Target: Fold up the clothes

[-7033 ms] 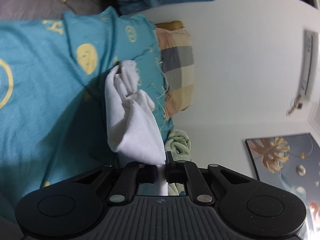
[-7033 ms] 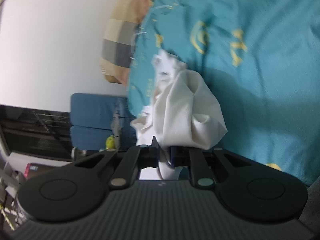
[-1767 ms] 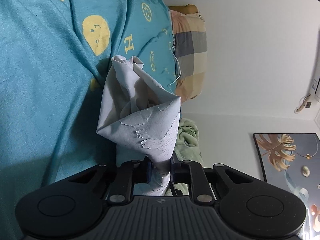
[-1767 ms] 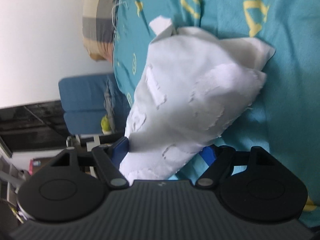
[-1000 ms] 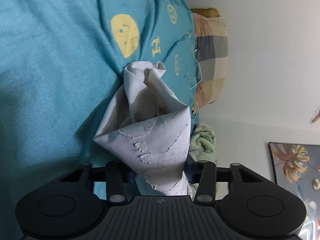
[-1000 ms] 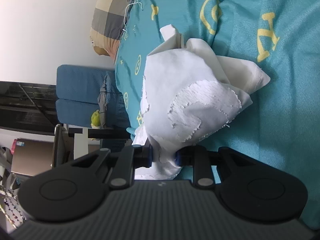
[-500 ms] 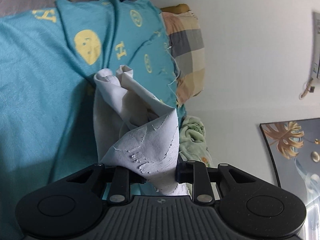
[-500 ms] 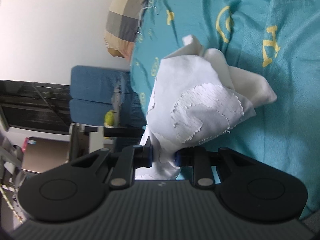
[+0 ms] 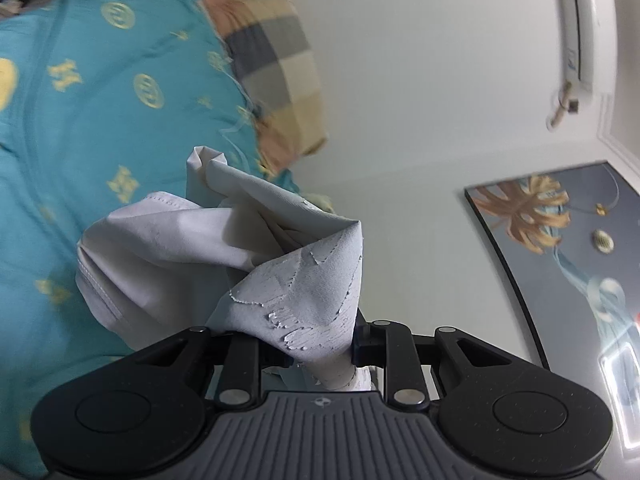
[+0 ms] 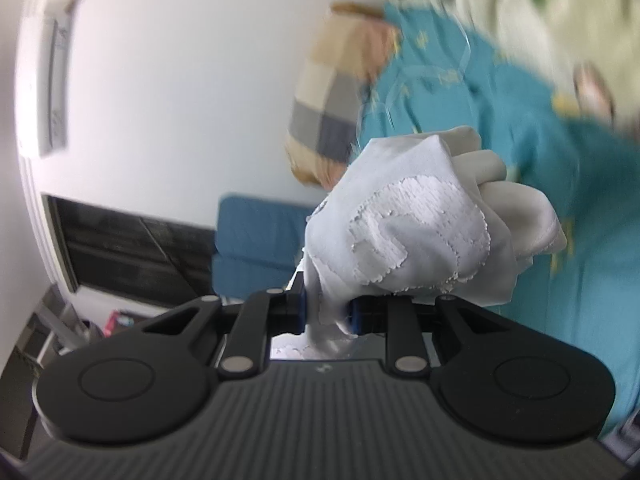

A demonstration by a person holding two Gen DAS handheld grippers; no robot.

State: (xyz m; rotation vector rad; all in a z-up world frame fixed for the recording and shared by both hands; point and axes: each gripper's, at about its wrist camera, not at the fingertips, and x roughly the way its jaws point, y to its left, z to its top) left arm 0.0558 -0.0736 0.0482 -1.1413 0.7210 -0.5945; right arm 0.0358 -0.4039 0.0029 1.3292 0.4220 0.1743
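Note:
A white garment with a cracked white print hangs bunched above the teal bedspread. My left gripper is shut on a lower fold of it, the cloth filling the gap between the jaws. In the right wrist view the same white garment bulges in front of the camera, and my right gripper is shut on a twisted edge of it. The garment is off the teal bedspread, and its far end is hidden in folds.
A checked pillow lies at the head of the bed against the white wall. A pale green garment sits on the bed. A framed leaf picture and an air conditioner are on the wall. A blue chair stands beside the bed.
Both grippers have lifted and tilted up, raising the white garment off the bedspread. More wall now shows in both views. Both stay shut on the cloth.

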